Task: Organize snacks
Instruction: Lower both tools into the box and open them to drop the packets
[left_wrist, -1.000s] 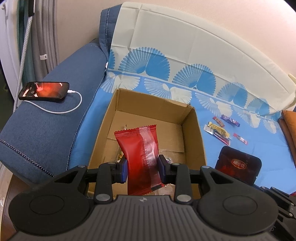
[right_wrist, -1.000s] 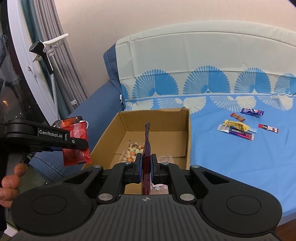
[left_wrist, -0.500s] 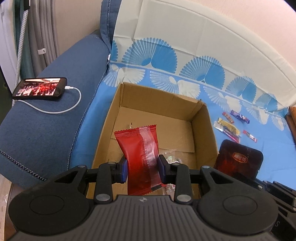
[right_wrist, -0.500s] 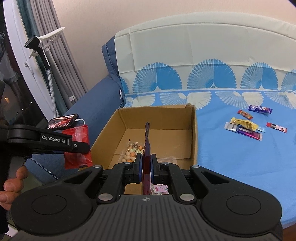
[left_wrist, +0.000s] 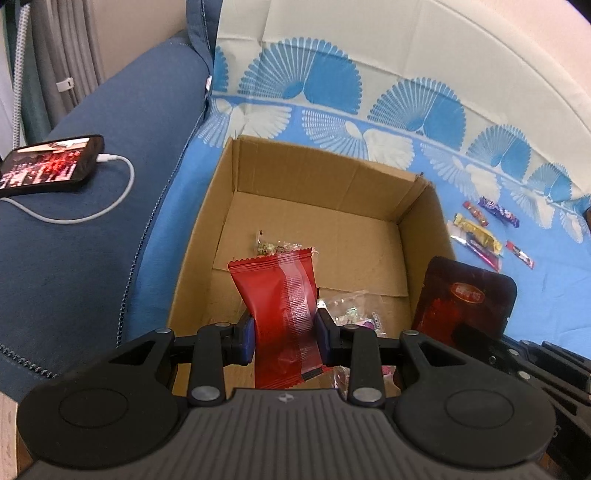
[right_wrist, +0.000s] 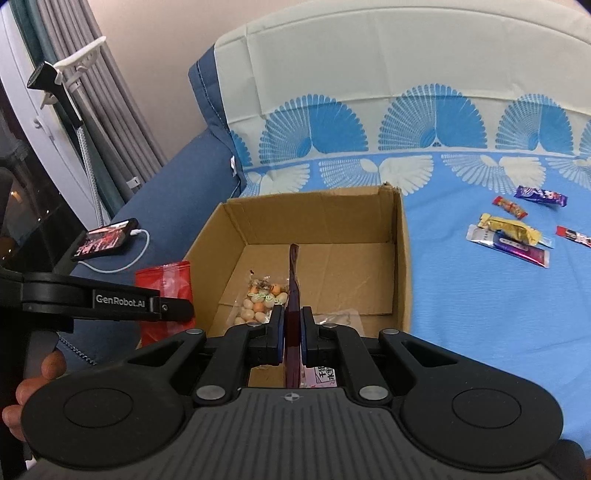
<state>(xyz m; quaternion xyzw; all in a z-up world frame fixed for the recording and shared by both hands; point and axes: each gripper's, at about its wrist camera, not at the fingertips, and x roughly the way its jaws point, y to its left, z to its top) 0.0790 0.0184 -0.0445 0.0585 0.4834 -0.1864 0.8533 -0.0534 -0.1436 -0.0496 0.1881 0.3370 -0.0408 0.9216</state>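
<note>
The left gripper (left_wrist: 284, 338) squeezes a red snack bag (left_wrist: 282, 306) above the near edge of the cardboard box (left_wrist: 325, 173). The right gripper (right_wrist: 292, 332) pinches a flat dark red packet (right_wrist: 293, 280) there too. The box floor is mostly bare at the back.

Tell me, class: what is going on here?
A person is sorting snacks into a cardboard box on a blue-covered sofa. The left hand-held gripper is clamped on a red snack packet; the right hand-held gripper pinches a flat dark red pouch. Both hang at the box's near edge. A few snacks lie inside; several wrapped snacks wait on the cover.
</note>
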